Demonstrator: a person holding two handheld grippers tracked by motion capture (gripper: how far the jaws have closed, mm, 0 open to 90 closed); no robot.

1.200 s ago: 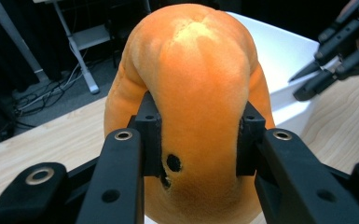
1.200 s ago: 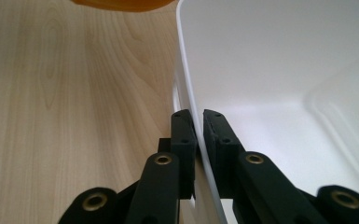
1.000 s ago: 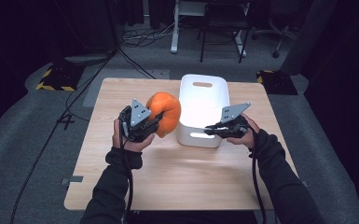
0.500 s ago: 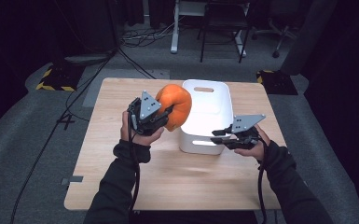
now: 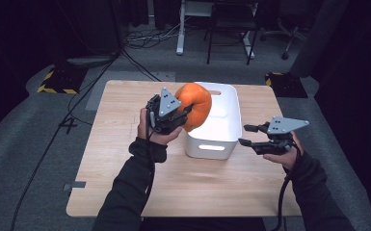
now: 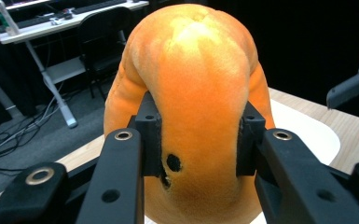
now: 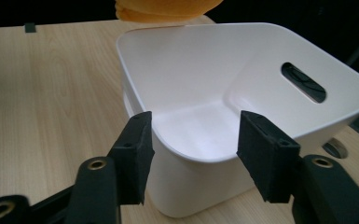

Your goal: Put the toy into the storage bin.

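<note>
A soft orange pumpkin-shaped toy point(image 5: 197, 103) hangs over the left rim of the white bin point(image 5: 224, 122), and my left gripper point(image 5: 185, 114) is shut on it. In the left gripper view both pads press into the toy's point(image 6: 200, 84) sides, with my left gripper point(image 6: 198, 140) squeezing it narrow. My right gripper point(image 5: 245, 135) floats to the right of the bin, apart from it. Its jaws have just been opening. In the right gripper view my right gripper point(image 7: 193, 154) frames the bin's point(image 7: 205, 70) near corner without touching it, and the toy's underside point(image 7: 168, 9) shows at the top.
The bin stands at the middle back of a light wooden table point(image 5: 125, 144). Beyond the table's far edge the grey floor holds cables point(image 5: 139, 43), desk legs point(image 5: 180, 29) and a chair point(image 5: 231, 29). Yellow-black striped blocks point(image 5: 55, 82) lie at the back left and right.
My left gripper has carried the orange toy up and to the right, over the bin. My right gripper has left the bin's front edge, drawn back to the right, and its jaws have spread.
</note>
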